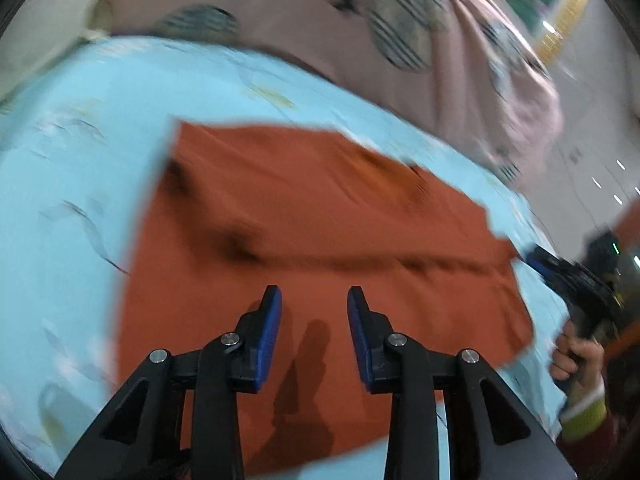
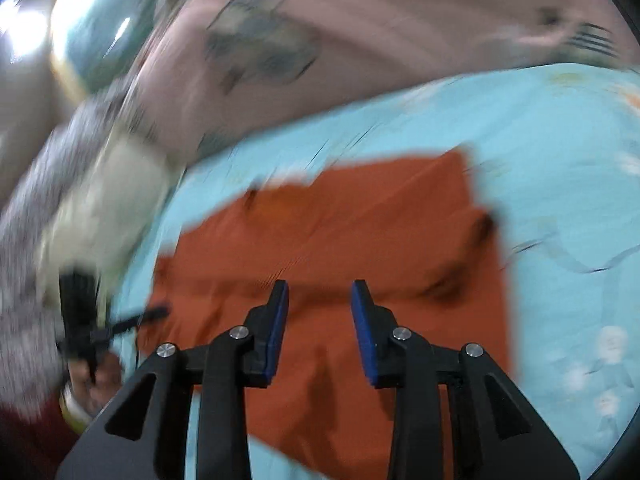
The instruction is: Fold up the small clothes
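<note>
The rust-orange garment (image 1: 320,220) lies spread on the light-blue bedsheet (image 1: 80,140), filling the middle of the left wrist view and the centre to lower part of the right wrist view. It looks partly folded: a ridge of doubled cloth runs across its middle, and the near portion lies flat under both tools. What kind of small garment it is, I cannot tell; both views are smeared by motion.

The left tool (image 1: 315,300) hangs over the near part of the cloth, its blue pads standing apart with nothing between them. The right tool (image 2: 320,294) is likewise spread and empty, poised above the same near region. In the left wrist view the right tool and the hand gripping it show at the right edge of the frame, just off the cloth's corner.

To my eye the next fold is about to be set up. To do it well, each tool should go to a near corner, pinch all layers there, and both should lift together evenly, carry the edge across to the far edge, and lay it down square.

A pink patterned blanket (image 1: 360,20) is bunched along the top of both frames.
</note>
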`<state>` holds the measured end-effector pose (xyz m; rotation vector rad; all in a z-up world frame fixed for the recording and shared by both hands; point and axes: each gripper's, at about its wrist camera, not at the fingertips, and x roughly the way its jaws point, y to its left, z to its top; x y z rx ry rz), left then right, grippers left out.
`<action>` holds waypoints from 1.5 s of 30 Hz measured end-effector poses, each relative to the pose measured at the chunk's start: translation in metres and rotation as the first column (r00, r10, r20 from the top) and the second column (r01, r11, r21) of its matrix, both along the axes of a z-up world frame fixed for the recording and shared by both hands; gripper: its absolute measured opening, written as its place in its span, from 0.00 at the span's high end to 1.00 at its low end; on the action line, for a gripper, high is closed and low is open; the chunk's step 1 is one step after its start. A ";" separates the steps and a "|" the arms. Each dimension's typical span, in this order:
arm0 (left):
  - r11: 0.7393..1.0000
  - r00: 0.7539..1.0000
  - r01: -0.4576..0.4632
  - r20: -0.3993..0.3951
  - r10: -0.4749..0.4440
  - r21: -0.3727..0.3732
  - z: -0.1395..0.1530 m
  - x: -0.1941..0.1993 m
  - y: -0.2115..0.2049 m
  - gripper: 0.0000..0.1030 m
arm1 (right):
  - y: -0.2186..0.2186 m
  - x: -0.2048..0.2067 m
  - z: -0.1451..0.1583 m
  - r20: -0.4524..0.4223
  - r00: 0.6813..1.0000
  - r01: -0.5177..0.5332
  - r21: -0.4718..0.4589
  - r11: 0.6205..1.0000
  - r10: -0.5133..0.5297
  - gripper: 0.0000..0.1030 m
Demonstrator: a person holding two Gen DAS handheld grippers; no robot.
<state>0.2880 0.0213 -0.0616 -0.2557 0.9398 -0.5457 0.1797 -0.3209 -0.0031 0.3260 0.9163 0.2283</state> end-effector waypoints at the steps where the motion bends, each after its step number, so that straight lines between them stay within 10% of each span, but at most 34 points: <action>1: 0.999 0.999 0.036 -0.014 -0.036 0.011 -0.004 -0.004 -0.013 0.68 | 0.014 0.004 -0.009 -0.038 0.998 -0.060 -0.024 0.998 0.059 0.66; 8: 0.982 0.993 0.117 -0.002 -0.118 0.147 -0.018 0.025 -0.060 0.71 | 0.023 0.052 -0.040 -0.131 0.989 -0.102 -0.251 0.963 0.071 0.70; 12: 0.992 0.999 0.033 -0.026 -0.030 0.119 -0.019 0.085 -0.038 0.89 | -0.031 0.079 -0.034 -0.065 0.986 0.136 -0.224 0.965 -0.154 0.70; 18: 0.978 0.980 -0.199 -0.008 0.200 0.067 -0.003 0.129 0.021 0.79 | -0.079 0.066 -0.018 -0.010 0.942 0.332 -0.091 0.939 -0.335 0.68; 35: 0.984 0.985 -0.165 -0.064 0.161 -0.068 -0.016 -0.092 0.047 0.62 | 0.017 -0.064 -0.031 -0.030 0.978 0.204 -0.003 0.979 -0.204 0.68; 45: 0.982 0.980 -0.166 -0.127 0.154 -0.095 -0.040 -0.128 0.038 0.49 | 0.034 -0.096 -0.035 -0.067 0.982 0.181 0.032 0.983 -0.178 0.68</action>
